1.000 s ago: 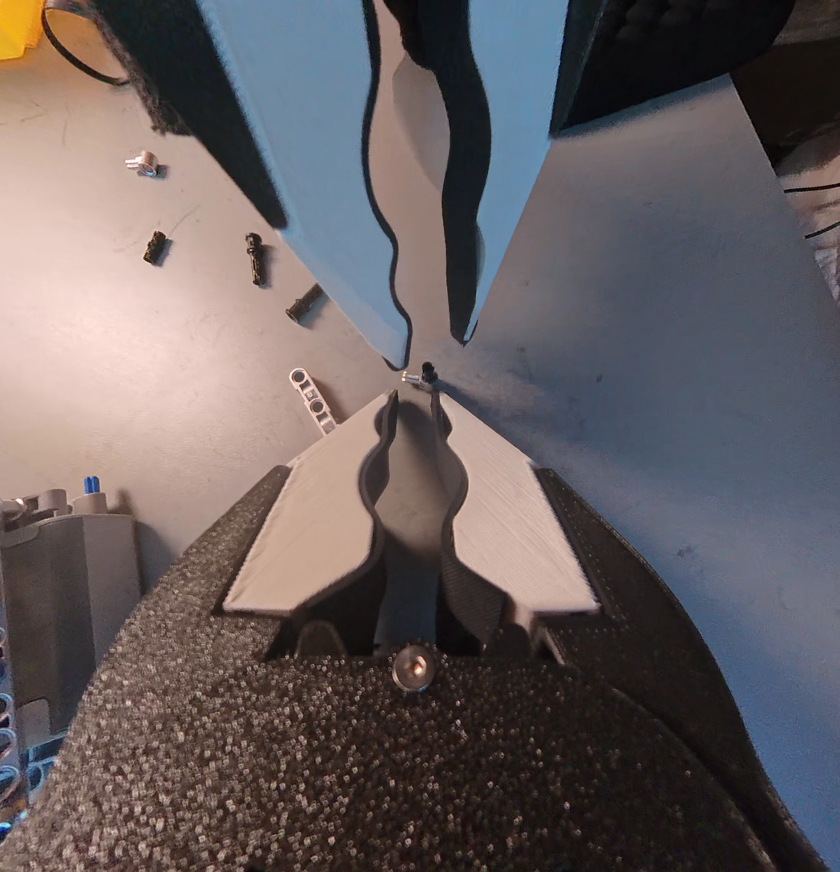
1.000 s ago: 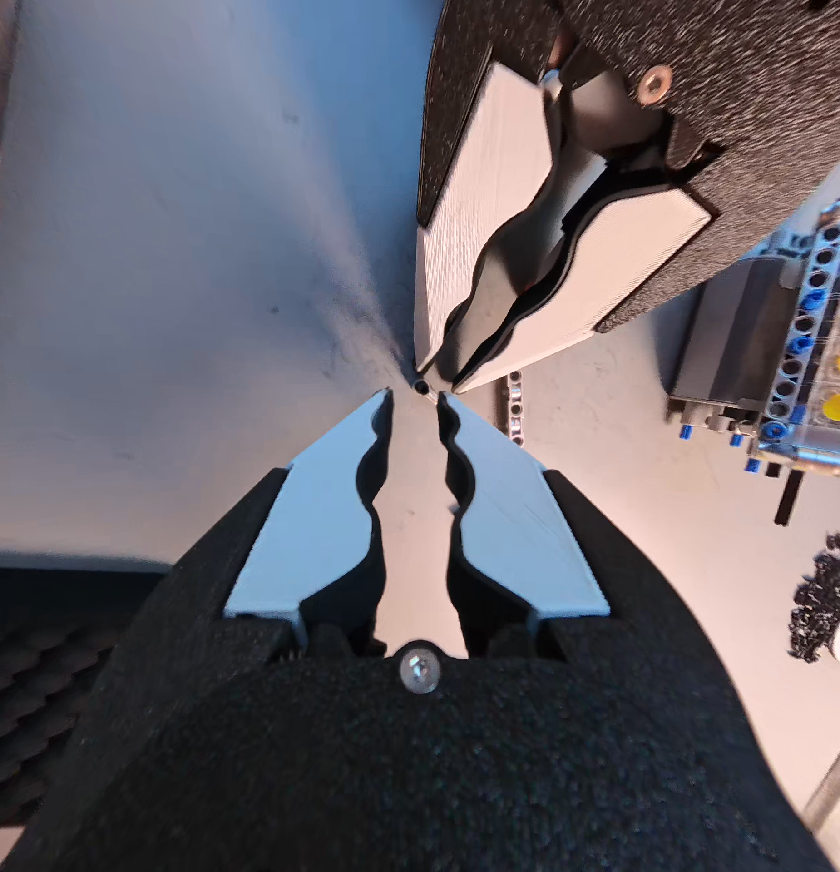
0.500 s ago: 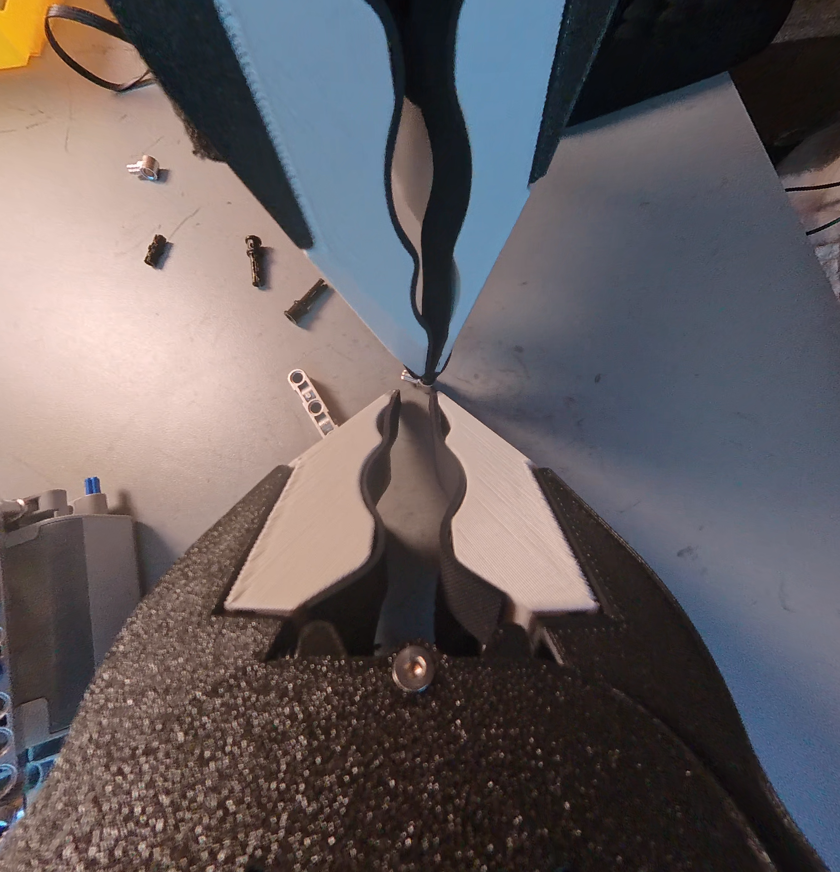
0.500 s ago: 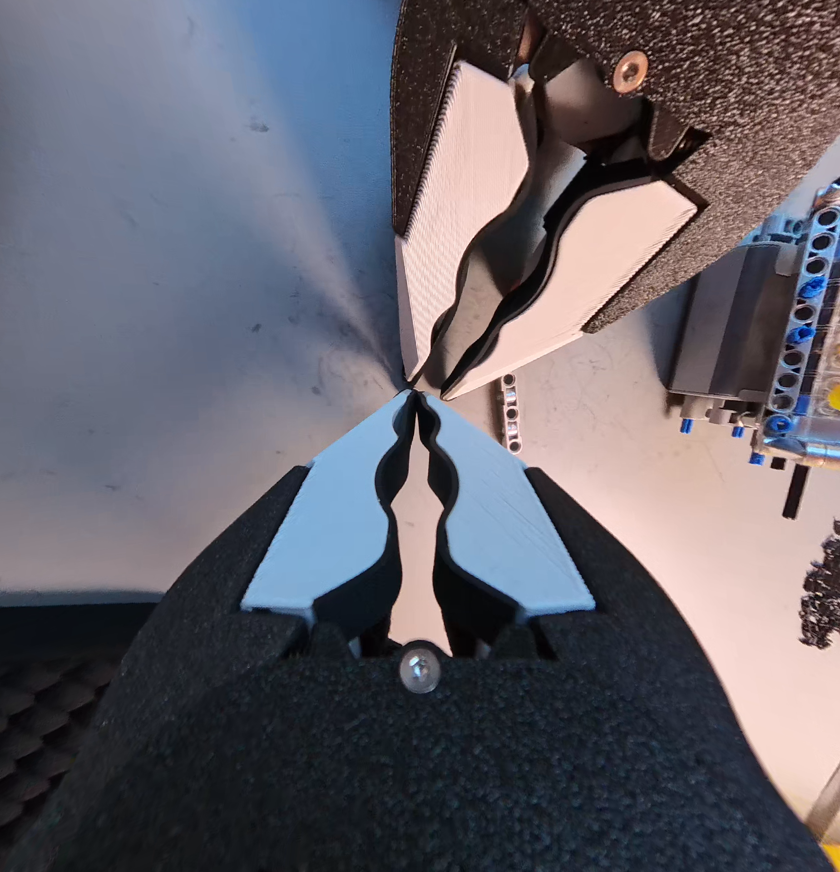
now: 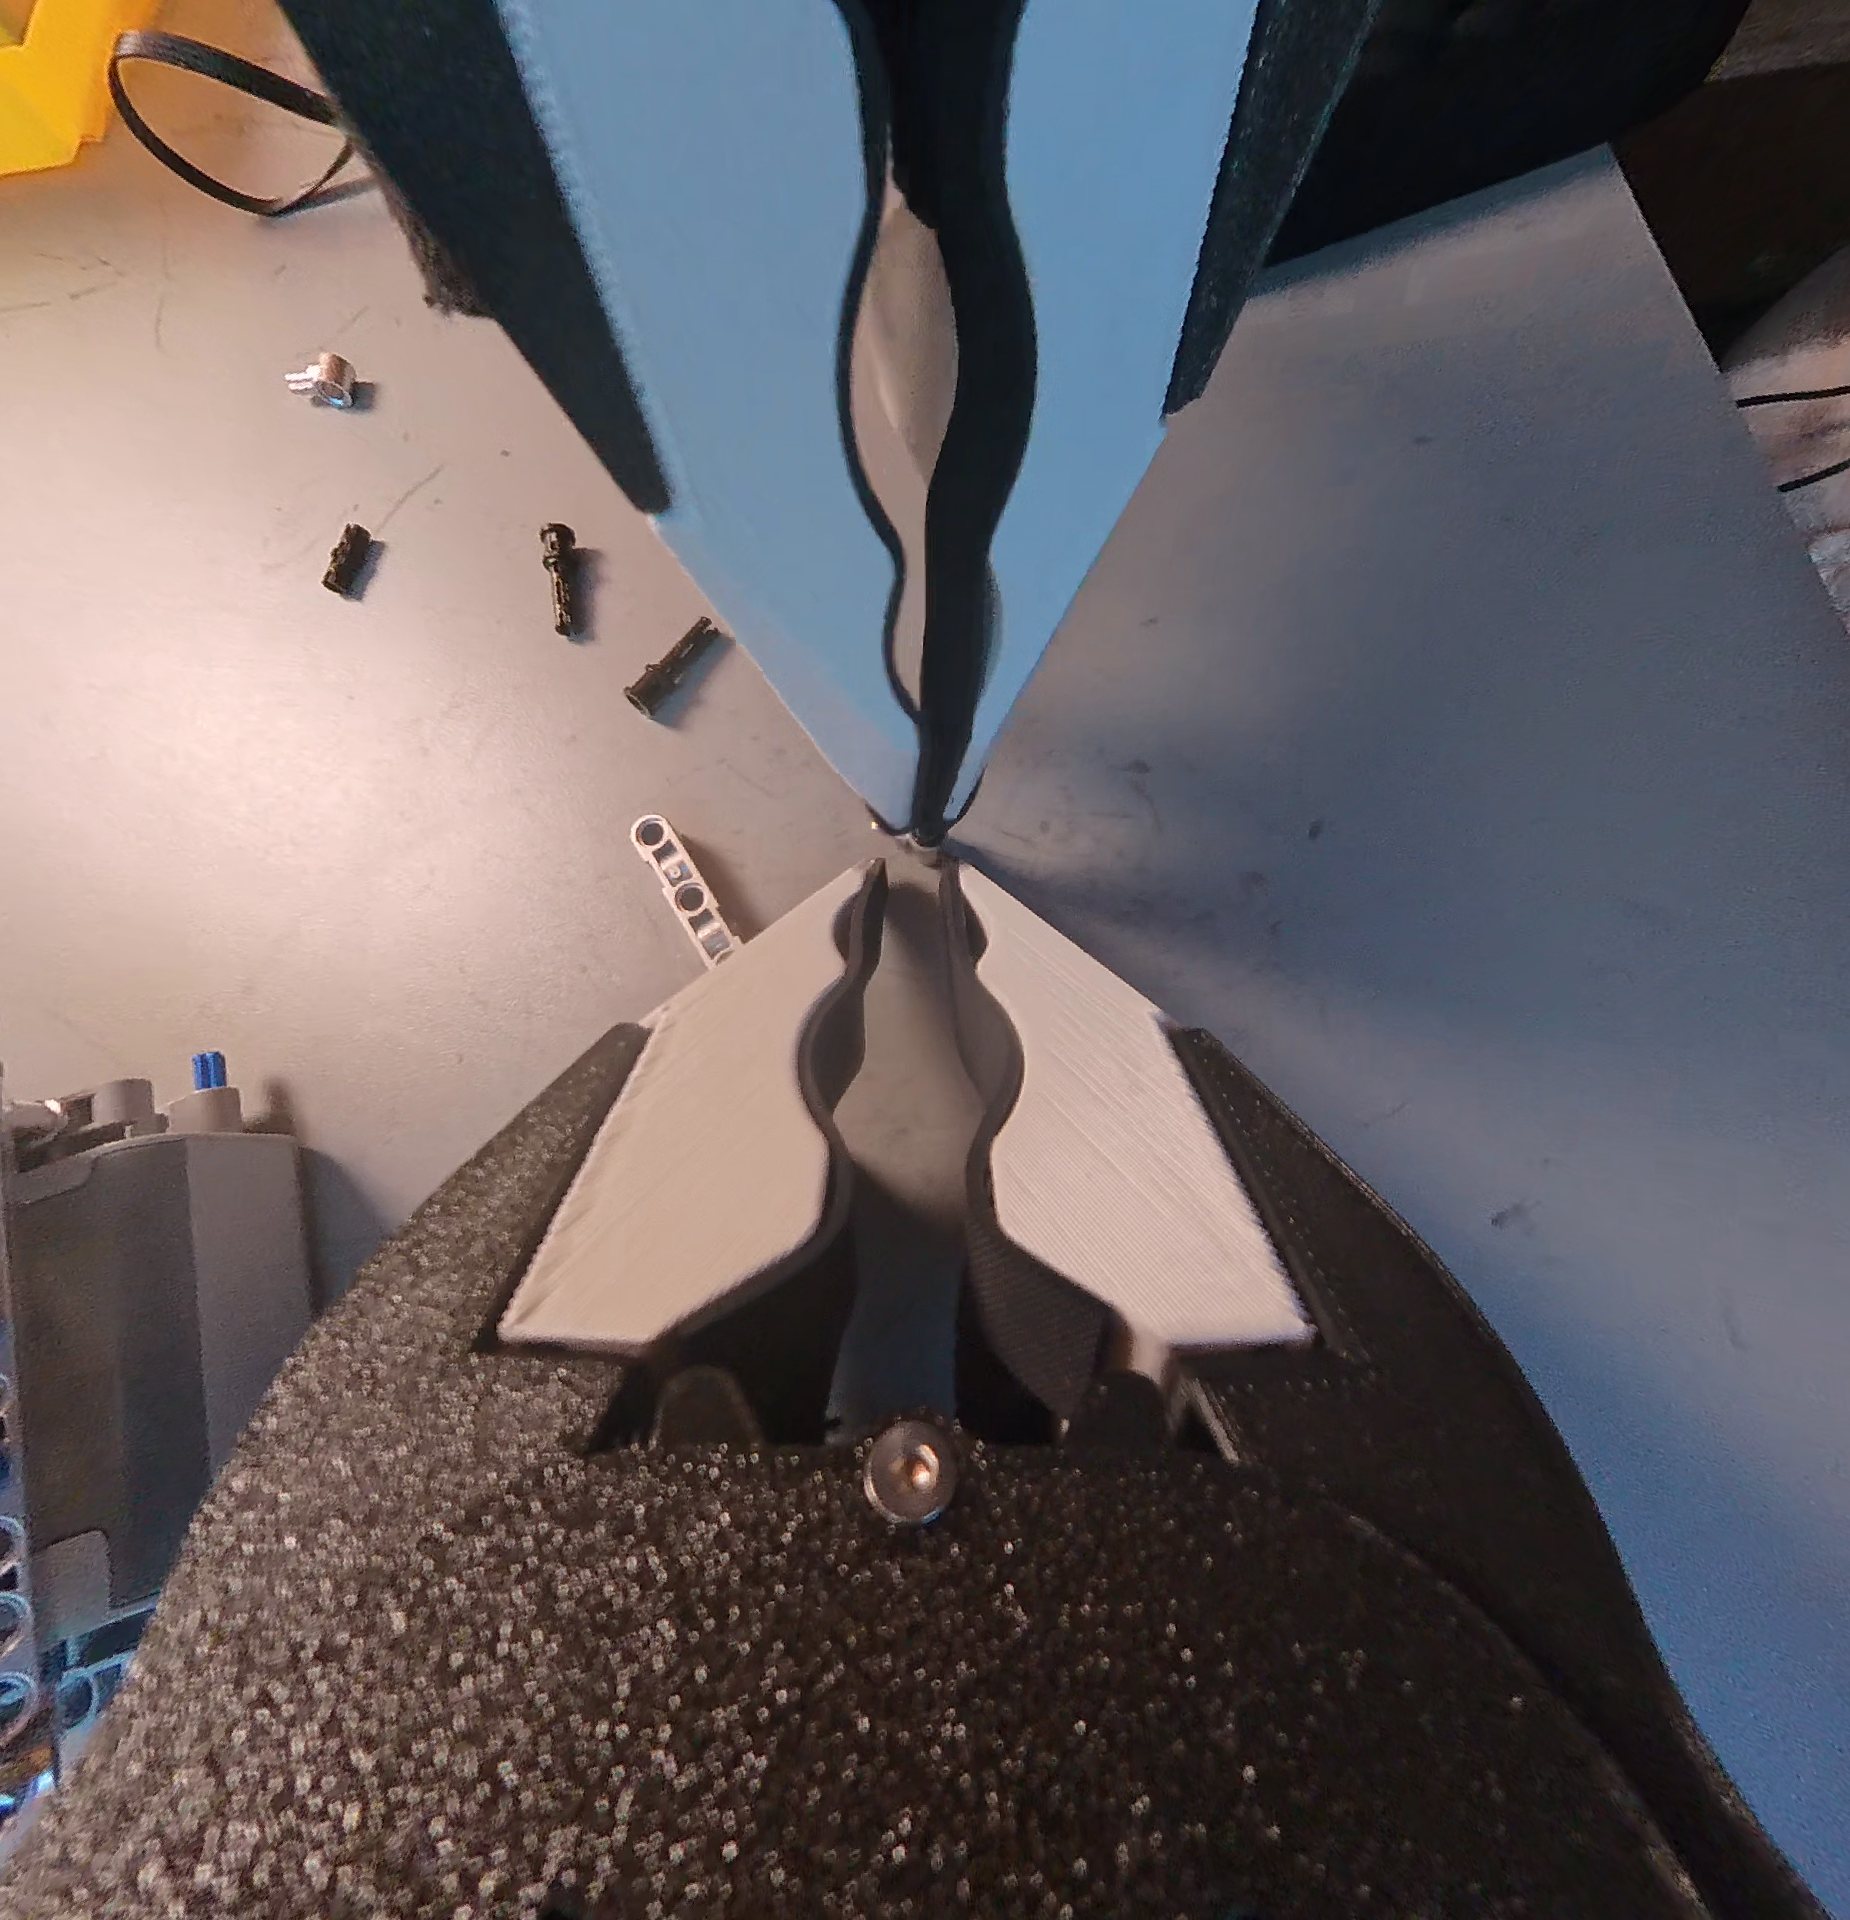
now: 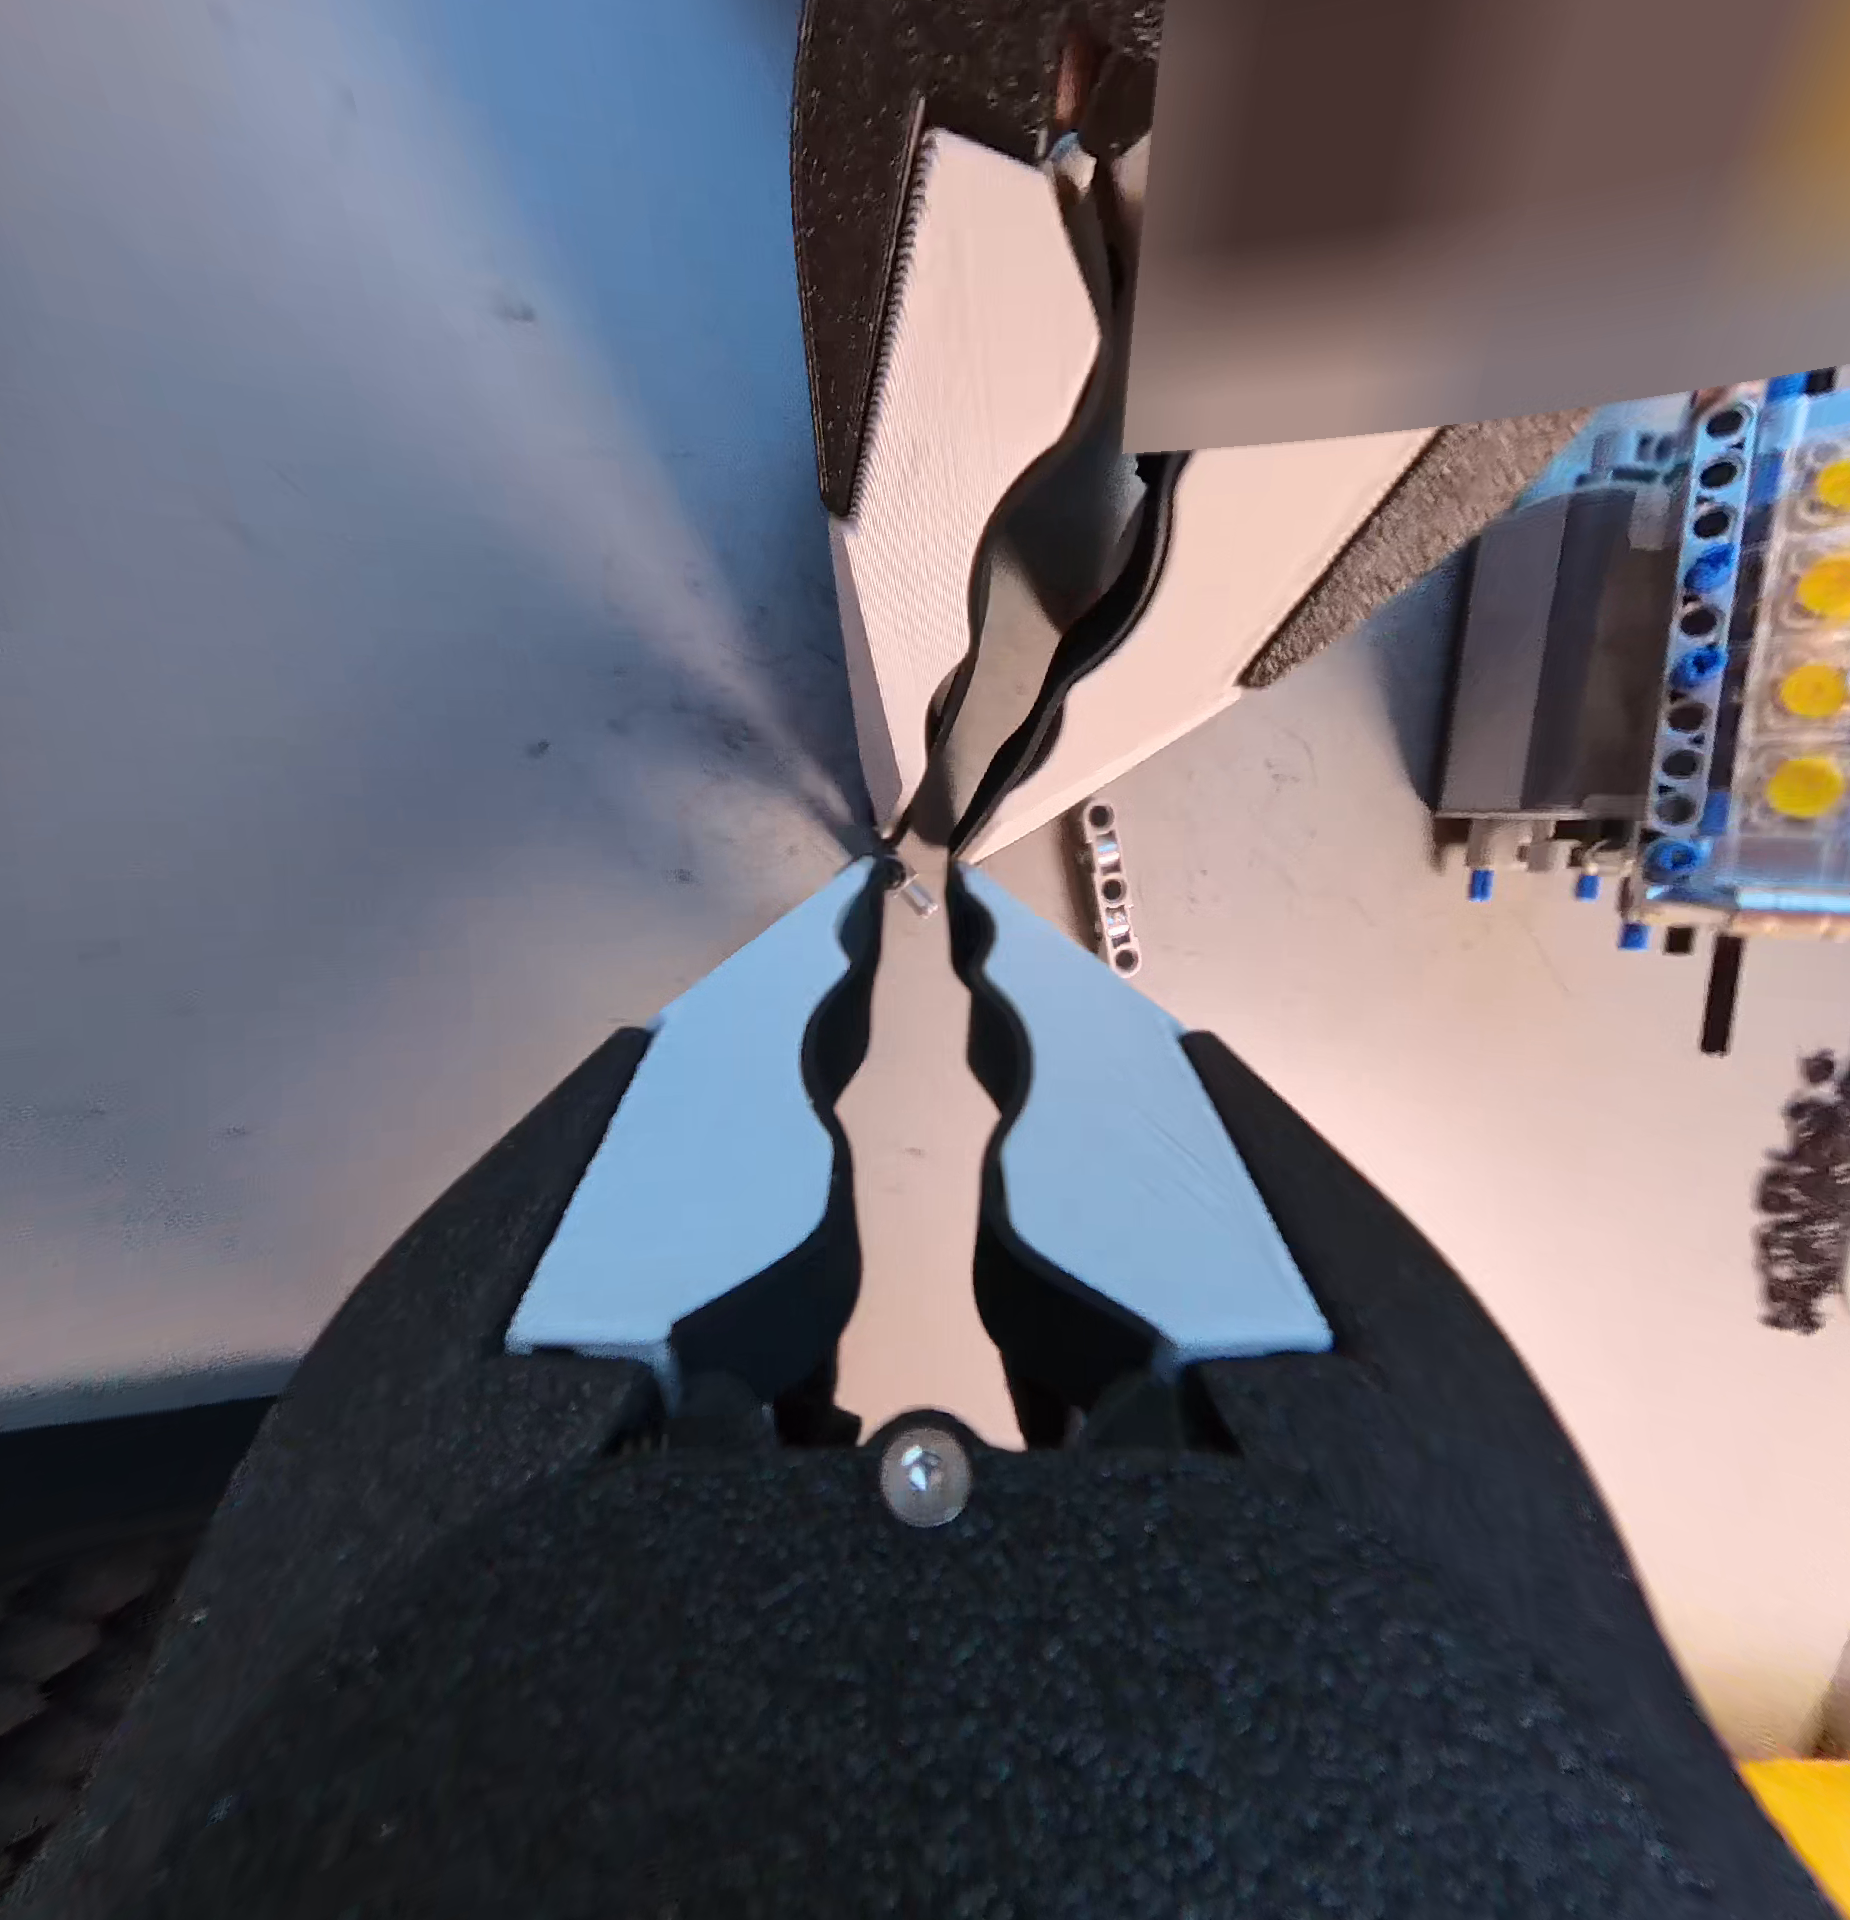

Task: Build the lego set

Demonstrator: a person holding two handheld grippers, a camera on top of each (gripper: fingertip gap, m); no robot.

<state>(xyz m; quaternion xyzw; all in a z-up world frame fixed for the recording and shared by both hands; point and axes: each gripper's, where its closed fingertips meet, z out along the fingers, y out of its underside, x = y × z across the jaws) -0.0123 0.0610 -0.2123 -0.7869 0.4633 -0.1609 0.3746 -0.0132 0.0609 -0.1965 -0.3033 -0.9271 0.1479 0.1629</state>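
Now look at your right gripper [image 6: 916, 881]: its blue jaws are a little apart, and a tiny piece [image 6: 916, 894] sits on the table [image 6: 381, 623] right between the tips. The piece lies slanted. Its silver end points back toward you and its black end is up against the left tip. You cannot tell if the jaws are pinching it or just sitting around it. Your left gripper [image 5: 913, 883] comes in from the other side, tip to tip with the right one. Its grey jaws are a little apart with nothing in them, so it is just past the piece. A grey beam with holes [image 6: 1111, 883] lies just beside both. Three black pins [image 5: 672, 686] lie farther off.
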